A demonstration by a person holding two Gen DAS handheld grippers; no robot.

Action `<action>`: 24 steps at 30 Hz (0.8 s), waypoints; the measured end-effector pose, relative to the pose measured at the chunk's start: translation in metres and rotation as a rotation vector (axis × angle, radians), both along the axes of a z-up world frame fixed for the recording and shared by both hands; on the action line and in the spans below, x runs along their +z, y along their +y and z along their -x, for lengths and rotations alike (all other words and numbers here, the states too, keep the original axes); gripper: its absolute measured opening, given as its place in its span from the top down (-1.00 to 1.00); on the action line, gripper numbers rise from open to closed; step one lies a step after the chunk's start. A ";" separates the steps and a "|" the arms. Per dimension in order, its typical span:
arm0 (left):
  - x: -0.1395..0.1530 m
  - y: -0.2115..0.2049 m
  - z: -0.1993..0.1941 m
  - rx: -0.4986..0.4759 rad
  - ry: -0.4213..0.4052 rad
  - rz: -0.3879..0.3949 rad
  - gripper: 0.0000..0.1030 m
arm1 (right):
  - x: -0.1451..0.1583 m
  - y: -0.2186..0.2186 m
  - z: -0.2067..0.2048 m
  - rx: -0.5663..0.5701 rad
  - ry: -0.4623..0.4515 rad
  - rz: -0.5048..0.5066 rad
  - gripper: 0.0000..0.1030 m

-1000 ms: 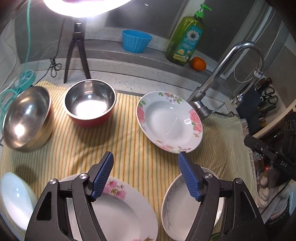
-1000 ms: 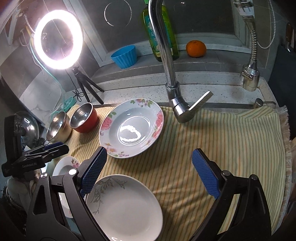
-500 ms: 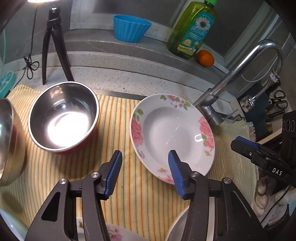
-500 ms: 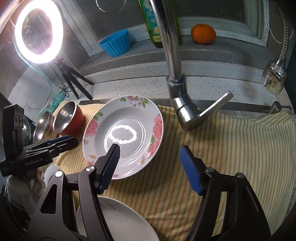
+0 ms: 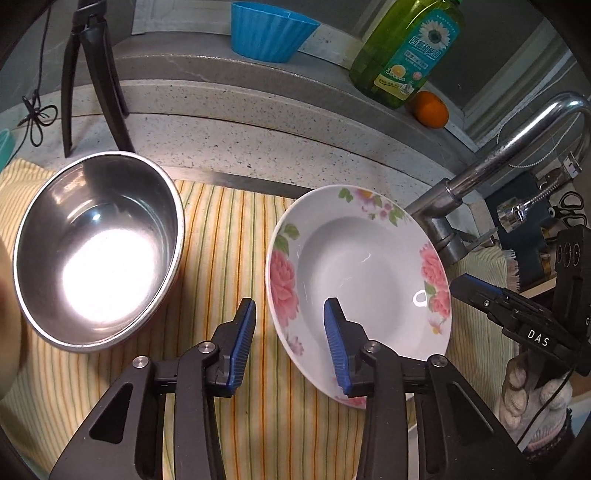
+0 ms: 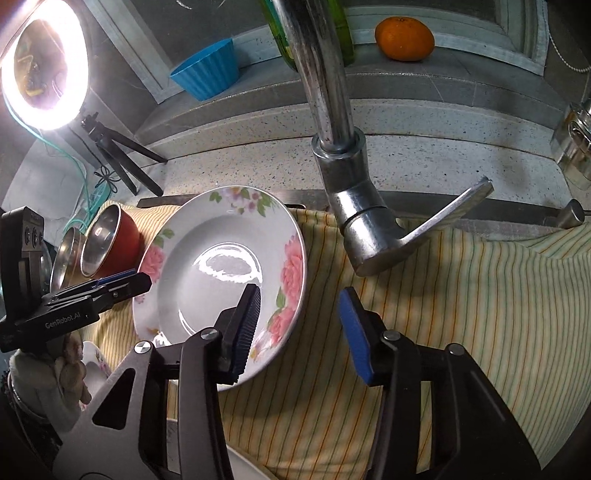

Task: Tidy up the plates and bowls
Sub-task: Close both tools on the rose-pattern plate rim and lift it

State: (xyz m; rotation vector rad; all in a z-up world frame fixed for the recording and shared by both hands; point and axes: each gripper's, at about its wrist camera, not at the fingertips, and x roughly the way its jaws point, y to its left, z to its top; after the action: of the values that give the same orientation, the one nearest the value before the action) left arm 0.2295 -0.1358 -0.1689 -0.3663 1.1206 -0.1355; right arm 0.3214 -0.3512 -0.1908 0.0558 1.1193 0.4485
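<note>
Faucet [image 6: 332, 110], orange [image 6: 403, 34], soap btl [image 5: 406, 48], blue cup [image 5: 271, 31], ring light [image 6: 44, 70], striped cloth [image 6: 461, 314].

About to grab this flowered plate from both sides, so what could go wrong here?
1. Both tongs, left and right, are open astride opposite rims of the plate; uneven closing could tip or chip it.
2. The tap stands close beside the plate, so lifting may knock it.
3. The steel bowl sits near the left tongs.

A ring light [image 6: 44, 66] blazes at the upper left of the right wrist view, blown out to white. Its glare pools in the steel bowl [image 5: 99, 251] and rings the floral plate [image 6: 221, 288]. Both fisheye views bend and darken toward their edges; the centres are sharp.
</note>
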 end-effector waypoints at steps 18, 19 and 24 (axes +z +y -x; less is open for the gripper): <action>-0.007 0.001 -0.011 -0.016 0.011 0.003 0.57 | -0.020 0.019 -0.013 0.042 0.063 0.019 0.59; -0.007 0.001 -0.011 -0.017 0.011 0.000 0.57 | -0.020 0.018 -0.013 0.041 0.065 0.017 0.59; -0.006 0.001 -0.010 -0.004 0.016 0.024 0.57 | -0.019 0.017 -0.010 0.037 0.074 0.014 0.59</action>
State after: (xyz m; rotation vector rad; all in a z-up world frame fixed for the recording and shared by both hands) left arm 0.2396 -0.1343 -0.1750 -0.3874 1.1359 -0.1504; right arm 0.3318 -0.3342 -0.2102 0.0391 1.1975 0.4750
